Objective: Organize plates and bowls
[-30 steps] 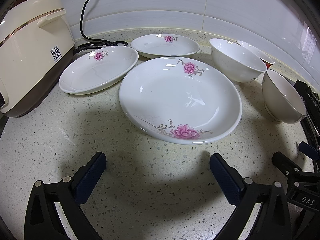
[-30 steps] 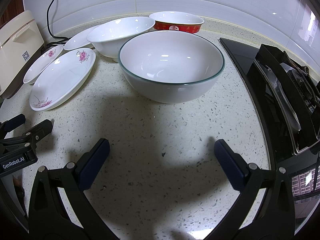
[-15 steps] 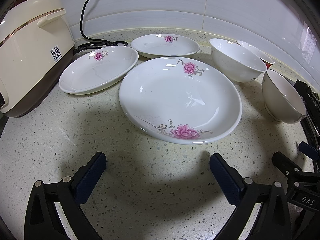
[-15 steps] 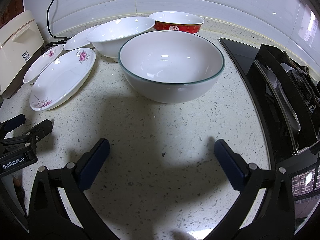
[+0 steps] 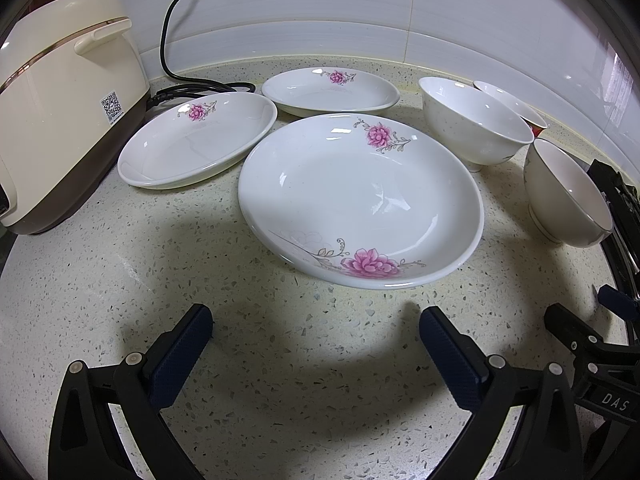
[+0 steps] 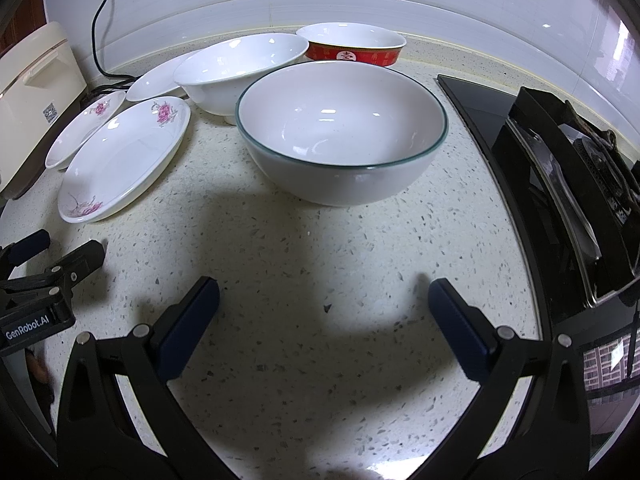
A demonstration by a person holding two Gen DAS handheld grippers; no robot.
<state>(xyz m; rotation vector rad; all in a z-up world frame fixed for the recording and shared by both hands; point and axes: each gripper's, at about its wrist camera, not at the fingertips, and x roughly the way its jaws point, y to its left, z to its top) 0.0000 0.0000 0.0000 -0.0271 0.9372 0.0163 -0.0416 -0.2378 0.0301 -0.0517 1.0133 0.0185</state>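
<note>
Three white plates with pink flowers lie on the speckled counter: a large one [image 5: 360,196] just ahead of my left gripper [image 5: 316,320], one to its left [image 5: 196,142] and one behind [image 5: 330,90]. My left gripper is open and empty. A green-rimmed white bowl [image 6: 340,132] stands ahead of my right gripper [image 6: 320,296], which is open and empty. Behind it are a plain white bowl [image 6: 240,68] and a red bowl [image 6: 352,46]. The large plate also shows in the right wrist view [image 6: 124,160].
A cream rice cooker [image 5: 60,108] with a black cable [image 5: 172,40] stands at the left. A black gas stove [image 6: 568,168] lies at the right. A tiled wall runs along the back. The right gripper shows at the left wrist view's right edge [image 5: 592,344].
</note>
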